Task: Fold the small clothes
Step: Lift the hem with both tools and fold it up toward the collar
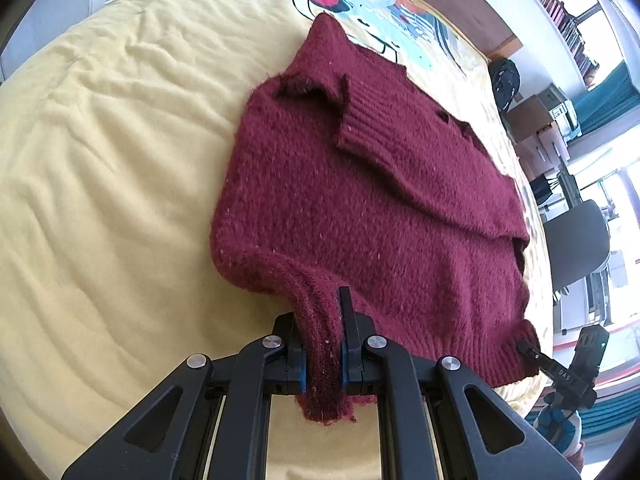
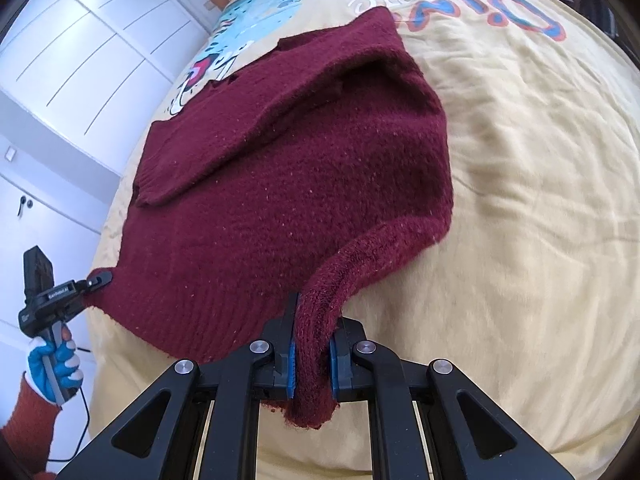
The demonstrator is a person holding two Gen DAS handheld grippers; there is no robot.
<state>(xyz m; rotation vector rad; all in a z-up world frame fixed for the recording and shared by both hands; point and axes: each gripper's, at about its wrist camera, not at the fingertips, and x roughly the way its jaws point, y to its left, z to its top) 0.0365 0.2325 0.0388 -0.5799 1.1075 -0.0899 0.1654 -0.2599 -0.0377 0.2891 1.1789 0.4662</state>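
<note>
Dark red knitted wool sweater (image 1: pixel 360 184) lay flat on the bed's pale yellow printed duvet (image 1: pixel 100 168), sleeves already folded in across the body, ribbed cuff (image 1: pixel 372 128) on top. My left fingers (image 1: pixel 324 344) were clamped on the near hem corner, knit bunched between the blue pads and hanging out below. My right fingers (image 2: pixel 314 354) were clamped the same way on the other hem corner. Both corners were raised off the duvet; the rest of the body and the collar end rested on the bed.

Step in hand, as I judged it: bring the hem up and over toward the collar for the crosswise fold. To do it well I'd keep both corners level and equally far apart so the hem stays taut and straight, carry them over without dragging the folded sleeves loose, and set the hem square on the shoulder line before letting go. Thick knit likely sags in the middle, so some tension helps.
</note>
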